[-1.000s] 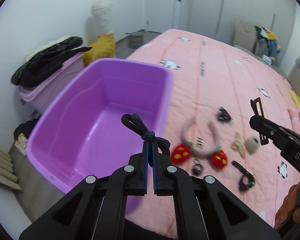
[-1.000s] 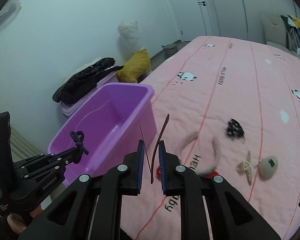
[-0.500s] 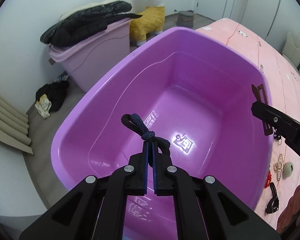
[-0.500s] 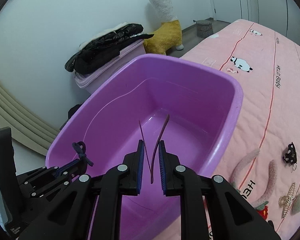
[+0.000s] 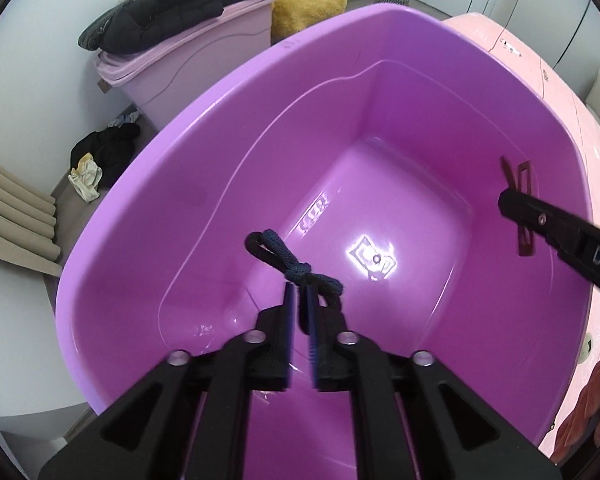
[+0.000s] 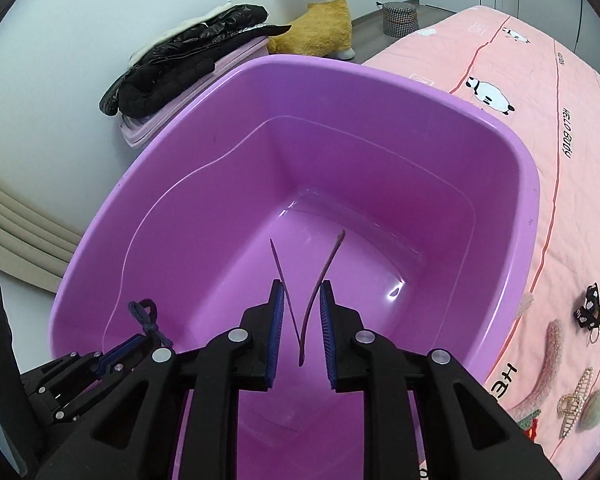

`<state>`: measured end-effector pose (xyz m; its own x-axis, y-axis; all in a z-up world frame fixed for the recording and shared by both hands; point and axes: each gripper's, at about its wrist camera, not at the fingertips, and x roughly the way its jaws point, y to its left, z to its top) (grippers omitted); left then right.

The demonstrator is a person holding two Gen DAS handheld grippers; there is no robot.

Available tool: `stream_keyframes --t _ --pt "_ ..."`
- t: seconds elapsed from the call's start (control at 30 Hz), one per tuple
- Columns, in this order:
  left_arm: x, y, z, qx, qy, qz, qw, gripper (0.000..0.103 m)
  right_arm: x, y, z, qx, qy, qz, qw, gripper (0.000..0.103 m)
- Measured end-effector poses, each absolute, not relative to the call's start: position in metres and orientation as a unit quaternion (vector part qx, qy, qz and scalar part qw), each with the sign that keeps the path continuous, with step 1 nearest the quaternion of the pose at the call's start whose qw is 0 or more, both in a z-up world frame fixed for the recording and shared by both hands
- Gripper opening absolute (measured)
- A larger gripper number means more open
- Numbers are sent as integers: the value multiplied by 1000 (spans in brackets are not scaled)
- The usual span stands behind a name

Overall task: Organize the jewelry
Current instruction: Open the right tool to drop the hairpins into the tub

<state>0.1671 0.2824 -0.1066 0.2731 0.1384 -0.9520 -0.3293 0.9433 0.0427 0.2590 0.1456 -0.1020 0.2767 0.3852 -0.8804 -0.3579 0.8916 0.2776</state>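
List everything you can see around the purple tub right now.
tub: one, purple, on the bed's edge
hair tie: one, dark blue, at the left gripper's tips, over the tub
snap clip: one, brown, between the right gripper's pads, over the tub
bedspread: one, pink, right of tub
bow clip: one, black, on bedspread
headband: one, pink, on bedspread
claw clip: one, gold, on bedspread
jacket: one, black, on storage box
storage box: one, pink, by the wall
left gripper: one, black
right gripper: one, black, pads apart
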Motion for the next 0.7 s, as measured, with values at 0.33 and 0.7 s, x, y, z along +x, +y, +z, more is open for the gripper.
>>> stream_keyframes --t 0.33,0.7 --pt "159 276 -87 -54 548 166 818 88 256 142 -89 -11 529 211 822 64" --pt "152 274 -77 -50 543 168 821 88 248 127 -75 13 516 222 827 64"
